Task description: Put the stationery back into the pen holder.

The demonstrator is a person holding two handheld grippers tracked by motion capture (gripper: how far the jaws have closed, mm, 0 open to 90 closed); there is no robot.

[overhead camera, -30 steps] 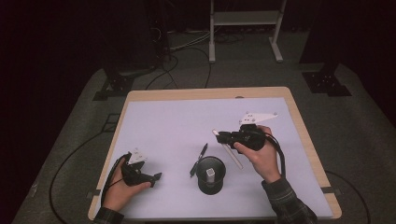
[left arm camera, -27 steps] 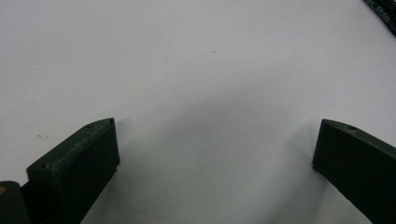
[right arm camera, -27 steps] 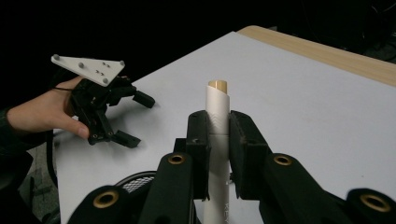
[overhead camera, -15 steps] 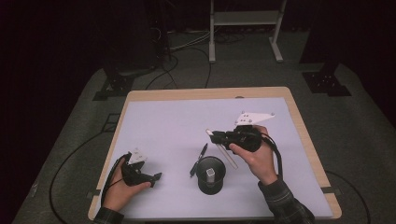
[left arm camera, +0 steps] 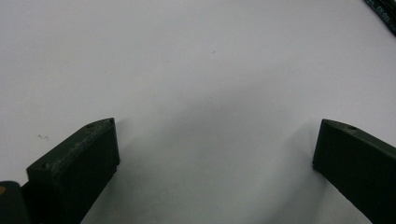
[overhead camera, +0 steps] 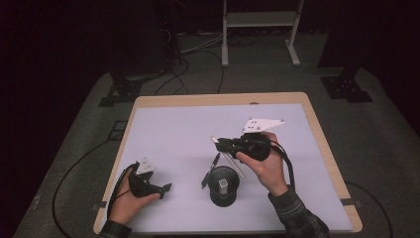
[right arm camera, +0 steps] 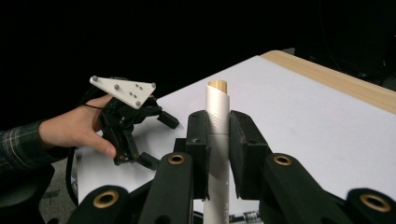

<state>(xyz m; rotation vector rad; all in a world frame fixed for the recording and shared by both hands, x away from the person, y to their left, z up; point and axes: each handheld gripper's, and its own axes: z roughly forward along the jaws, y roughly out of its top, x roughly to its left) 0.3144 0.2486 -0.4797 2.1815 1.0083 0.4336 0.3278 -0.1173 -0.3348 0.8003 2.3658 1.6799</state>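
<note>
My right gripper [overhead camera: 224, 145] hangs above the table, just beyond a black cylindrical holder [overhead camera: 224, 186]. It is shut on a white stick with a tan end [right arm camera: 217, 109]. In the high view the stick [overhead camera: 236, 163] slants down towards the holder's right rim. A black pen [overhead camera: 210, 170] lies to the left of the holder. My left gripper [overhead camera: 165, 188] rests at the front left of the white table top [overhead camera: 188, 129]. Its jaws stand wide apart with bare table between them [left arm camera: 215, 140]. In the right gripper view the left gripper [right arm camera: 159, 140] sits in a hand at the left.
The table has a wooden rim [overhead camera: 322, 144] and stands on grey floor. Cables [overhead camera: 198, 59] and a white stand [overhead camera: 257, 29] are beyond its far edge. A black cable [left arm camera: 383, 11] crosses the upper right corner of the left gripper view.
My right gripper has carried the white stick left and slightly up, closer to the holder. The left gripper has stayed where it was.
</note>
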